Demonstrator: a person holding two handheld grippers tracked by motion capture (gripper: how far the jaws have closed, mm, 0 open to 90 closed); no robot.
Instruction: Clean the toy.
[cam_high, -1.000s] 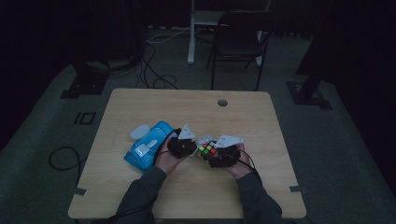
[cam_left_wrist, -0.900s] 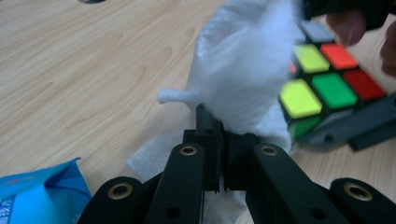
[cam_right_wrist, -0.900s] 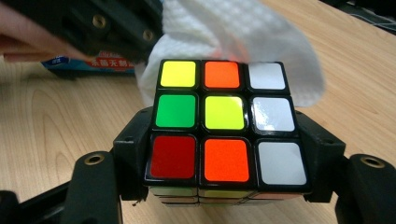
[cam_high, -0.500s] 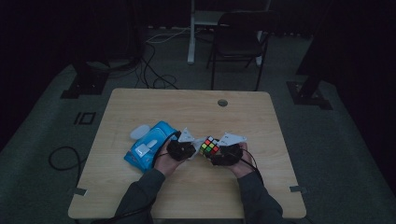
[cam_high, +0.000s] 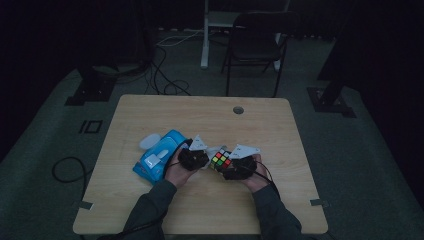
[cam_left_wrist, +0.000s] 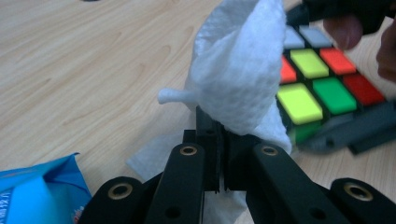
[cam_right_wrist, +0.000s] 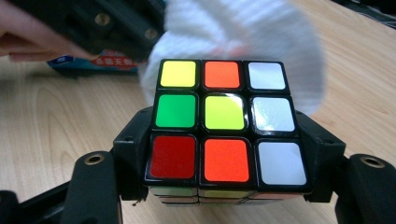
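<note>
Now the wipe (cam_left_wrist: 240, 70) is up against the puzzle cube (cam_right_wrist: 224, 123) — a second ago the two sat slightly apart. Left gripper (cam_left_wrist: 219, 140) pinches the wipe; right gripper (cam_right_wrist: 224, 163) clamps the cube above the table (cam_high: 200, 115) — wiping looks under way.

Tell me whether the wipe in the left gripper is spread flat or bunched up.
Bunched up: the wipe rises crumpled from the shut left gripper, against the puzzle cube.

Puzzle cube (cam_high: 220, 160) between left gripper (cam_high: 194, 159), right gripper (cam_high: 239, 167)
</note>
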